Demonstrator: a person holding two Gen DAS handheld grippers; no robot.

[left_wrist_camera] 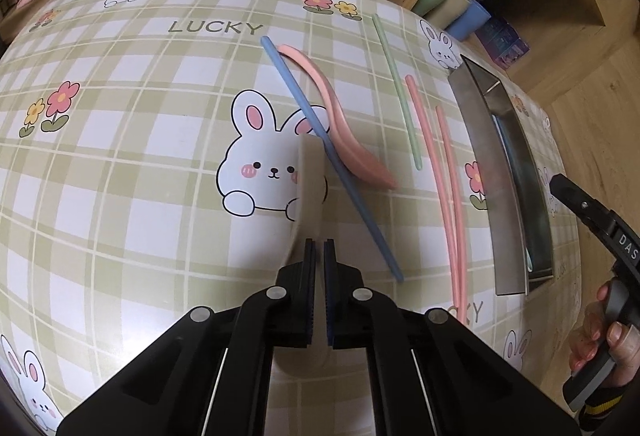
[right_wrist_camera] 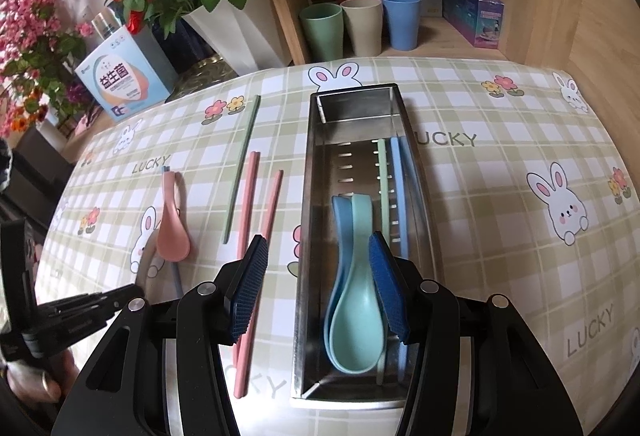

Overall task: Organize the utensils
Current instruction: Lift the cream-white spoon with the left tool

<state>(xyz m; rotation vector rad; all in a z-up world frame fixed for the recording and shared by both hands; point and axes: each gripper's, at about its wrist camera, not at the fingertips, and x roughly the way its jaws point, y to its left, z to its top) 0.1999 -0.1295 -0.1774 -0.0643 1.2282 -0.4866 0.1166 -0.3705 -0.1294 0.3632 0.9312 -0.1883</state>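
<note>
The right hand-held gripper (right_wrist_camera: 320, 284) is hanging over the near end of the steel tray (right_wrist_camera: 316, 236) with its blue pads (right_wrist_camera: 249, 288) spread wide apart and nothing between them. To my eye that is how you hold it after letting something drop in, or while lining up for the next pick. Under it a green spoon (right_wrist_camera: 354, 324) is lying nested on a blue spoon (right_wrist_camera: 338, 220), bowls toward the near end. Beside them, against the tray's right wall, a green chopstick (right_wrist_camera: 382, 188) and a blue chopstick (right_wrist_camera: 396, 196) are lying lengthwise, so like seems to be going with like.

The left hand-held gripper (left_wrist_camera: 319, 260) is hovering low over the counter (left_wrist_camera: 120, 156), its fingers drawn almost together with only a thin slit showing; I cannot see anything pinched there. It is pointing at the loose pieces, probably because those come next.

Just ahead of it a blue chopstick (left_wrist_camera: 332, 156) is lying diagonally on the cloth, with a pink spoon (left_wrist_camera: 344, 132) pressed alongside and partly over it. That overlap could make a clean pinch awkward. Further toward the tray, a single green chopstick (left_wrist_camera: 396, 88) and two pink chopsticks (left_wrist_camera: 440, 172) are lying roughly parallel, apart from one another and just beside the tray's long wall. So I'd say the sorting is roughly half done.
</note>
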